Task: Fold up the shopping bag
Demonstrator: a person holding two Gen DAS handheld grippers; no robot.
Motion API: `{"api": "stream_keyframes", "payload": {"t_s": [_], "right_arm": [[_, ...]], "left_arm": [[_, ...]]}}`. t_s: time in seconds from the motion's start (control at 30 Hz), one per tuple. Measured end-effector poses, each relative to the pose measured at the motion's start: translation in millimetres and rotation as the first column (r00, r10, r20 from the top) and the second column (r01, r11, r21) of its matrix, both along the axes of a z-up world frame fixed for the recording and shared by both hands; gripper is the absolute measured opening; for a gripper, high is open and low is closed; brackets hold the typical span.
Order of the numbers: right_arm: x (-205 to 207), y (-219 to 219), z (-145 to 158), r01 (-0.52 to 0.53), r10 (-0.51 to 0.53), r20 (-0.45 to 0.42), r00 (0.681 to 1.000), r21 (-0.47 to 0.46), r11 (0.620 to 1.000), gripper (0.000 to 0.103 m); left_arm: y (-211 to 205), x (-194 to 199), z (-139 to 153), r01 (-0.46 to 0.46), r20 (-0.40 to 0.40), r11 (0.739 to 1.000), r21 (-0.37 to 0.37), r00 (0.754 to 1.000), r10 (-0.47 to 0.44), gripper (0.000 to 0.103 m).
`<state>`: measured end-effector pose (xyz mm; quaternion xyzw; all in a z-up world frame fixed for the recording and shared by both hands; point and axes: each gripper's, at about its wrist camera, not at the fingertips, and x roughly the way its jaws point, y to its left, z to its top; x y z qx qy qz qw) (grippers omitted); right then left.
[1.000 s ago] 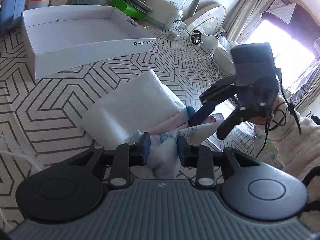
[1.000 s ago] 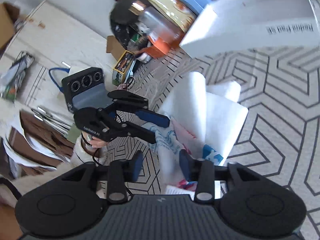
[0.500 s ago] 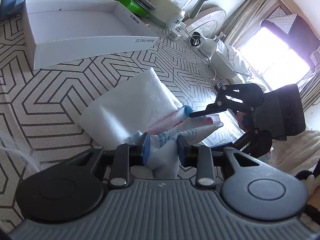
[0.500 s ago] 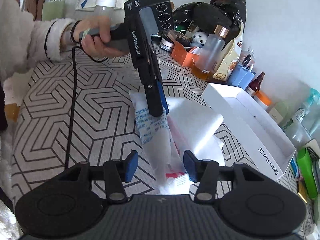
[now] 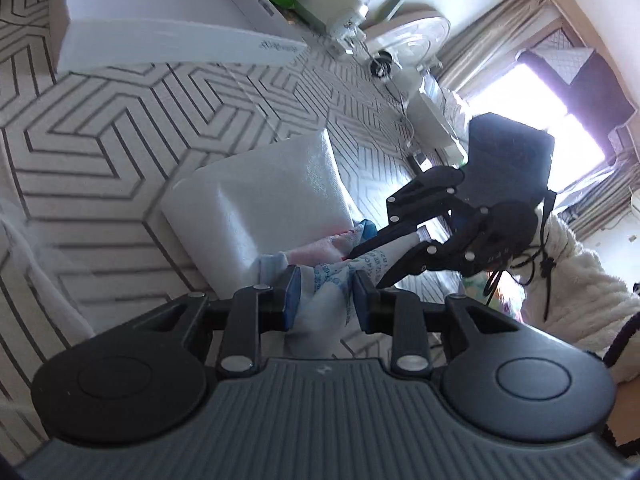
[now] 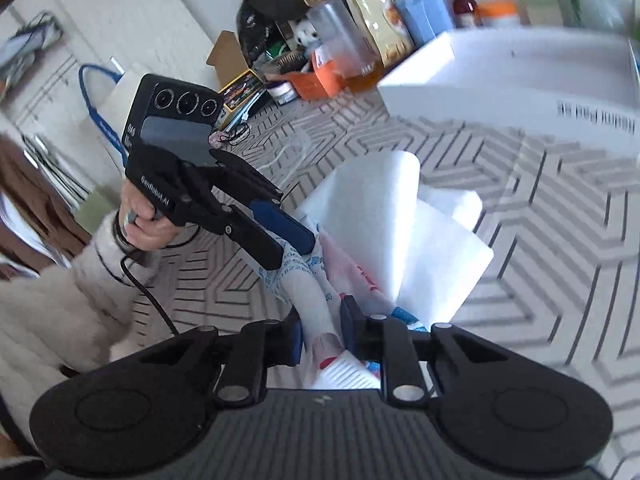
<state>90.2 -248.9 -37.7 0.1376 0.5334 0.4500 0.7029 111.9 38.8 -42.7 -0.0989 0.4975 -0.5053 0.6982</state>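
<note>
Left hand-held gripper (image 5: 322,294) pinching one end of plastic shopping bag (image 5: 280,208); right hand-held gripper (image 6: 320,330) clamped on other end, above patterned tabletop (image 5: 100,132). Keep twisted strip taut (slack invites skew), lay fold square.

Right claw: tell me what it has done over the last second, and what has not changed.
The right claw, open beside the shopping bag half a second ago, has closed on the bag's twisted end. It also swung round, so the left claw now shows on the left of its view. The left claw has kept its grip on the bag's other end throughout. The white foam sheets and the white box lie as before.
</note>
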Motion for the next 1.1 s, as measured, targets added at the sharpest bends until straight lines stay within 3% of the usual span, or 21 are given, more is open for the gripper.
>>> {"api": "stream_keyframes", "payload": {"t_s": [0.1,0.17,0.23,0.3,0.47,0.67,0.77,0.83,1.0,1.1], "right_arm": [[5,-12,-19,0.086,-0.071,-0.241,0.968,0.05,0.995,0.014],[11,-18,-28,0.12,-0.093,-0.321,0.942,0.066,0.991,0.013],[16,-23,-36,0.148,-0.105,-0.389,0.915,0.082,0.986,0.012],[22,-28,-46,0.168,-0.104,-0.458,0.883,0.102,0.98,0.012],[30,-33,-64,0.204,-0.09,-0.561,0.823,0.143,0.968,0.012],[29,-37,-74,0.253,-0.098,-0.597,0.796,0.182,0.95,0.011],[31,-34,-75,0.253,-0.099,-0.593,0.799,0.182,0.95,0.011],[31,-32,-75,0.258,-0.104,-0.594,0.798,0.18,0.949,0.011],[26,-38,-74,0.264,-0.113,-0.578,0.808,0.184,0.947,0.01],[22,-39,-73,0.274,-0.125,-0.558,0.82,0.191,0.943,0.011]], "left_arm": [[-13,-29,15,0.037,0.061,0.994,0.103,0.997,-0.043,0.029],[-19,-45,30,0.022,0.171,0.988,0.156,0.984,-0.049,0.029],[-23,-65,48,0.0,0.323,0.984,0.177,0.945,-0.058,0.032],[-26,-84,58,0.016,0.42,0.984,0.178,0.903,-0.09,0.038],[-33,-101,59,0.002,0.491,0.973,0.232,0.863,-0.119,0.04],[-36,-109,66,0.039,0.524,0.988,0.15,0.845,-0.113,0.04],[-45,-112,67,0.028,0.523,0.99,0.137,0.847,-0.096,0.04],[-50,-103,60,-0.032,0.489,0.985,0.171,0.87,-0.057,0.036],[-48,-69,37,-0.124,0.377,0.976,0.179,0.925,0.049,0.009],[-48,-57,30,-0.163,0.353,0.969,0.188,0.931,0.088,0.003]]}}
